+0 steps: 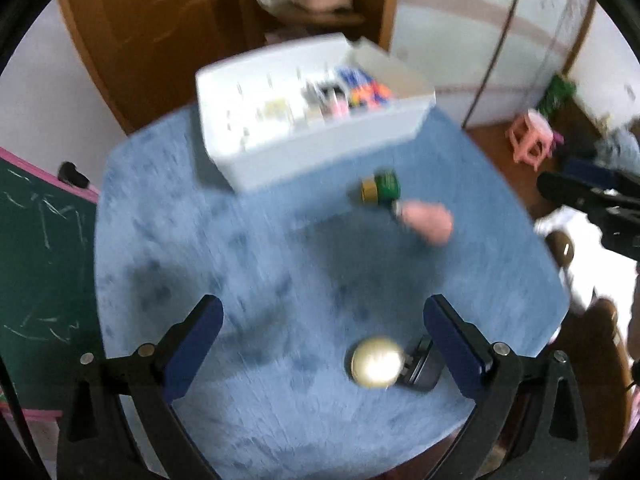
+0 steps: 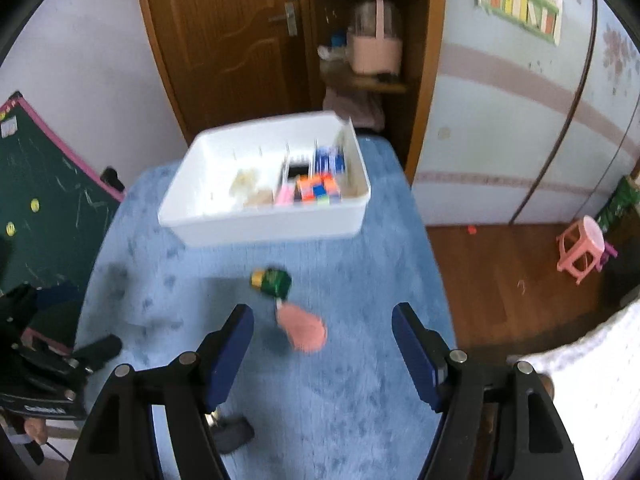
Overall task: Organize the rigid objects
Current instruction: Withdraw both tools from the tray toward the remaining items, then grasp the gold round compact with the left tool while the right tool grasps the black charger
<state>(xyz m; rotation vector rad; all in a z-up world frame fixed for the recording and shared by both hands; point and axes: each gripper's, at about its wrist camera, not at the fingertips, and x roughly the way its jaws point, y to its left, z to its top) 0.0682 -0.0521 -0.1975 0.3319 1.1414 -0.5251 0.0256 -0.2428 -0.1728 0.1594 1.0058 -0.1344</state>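
The left gripper (image 1: 322,344) has its blue-padded jaws spread wide, and nothing is held between them; neither pad presses on anything. It tips steeply down toward the fuzzy blue table cover (image 1: 280,248). A round pale gold object (image 1: 376,366) lies on the cover inside the gap, closer to the right-hand finger, and a small dark block (image 1: 422,368) sits touching it, just beside that finger's pad. Both are blurred, so I cannot say what they are.

The right gripper (image 2: 322,344) is also open, though less widely, and it grips nothing. It too angles downward over the cover. Just beyond its fingertips, nearer the left-hand finger, lies a pink rounded object (image 2: 304,330) with a thin stem, and touching or almost touching the far end of that stem is a small green bottle with a gold cap (image 2: 274,280), lying on its side. Neither is between the pads.

Farther back on the table stands the white plastic divided bin (image 2: 224,224). Its right-hand compartments hold colourful items: an orange, blue and green cube-like thing (image 2: 320,190), something pink (image 2: 285,196) beside it, and a blue-and-white pack (image 2: 330,160) behind. A pale, yellowish heap (image 2: 250,186) lies in the wider left part.

At the left edge of the right wrist view, the other black gripper body shows, low beside the table, in front of a green chalkboard with a pink frame (image 2: 48,184).
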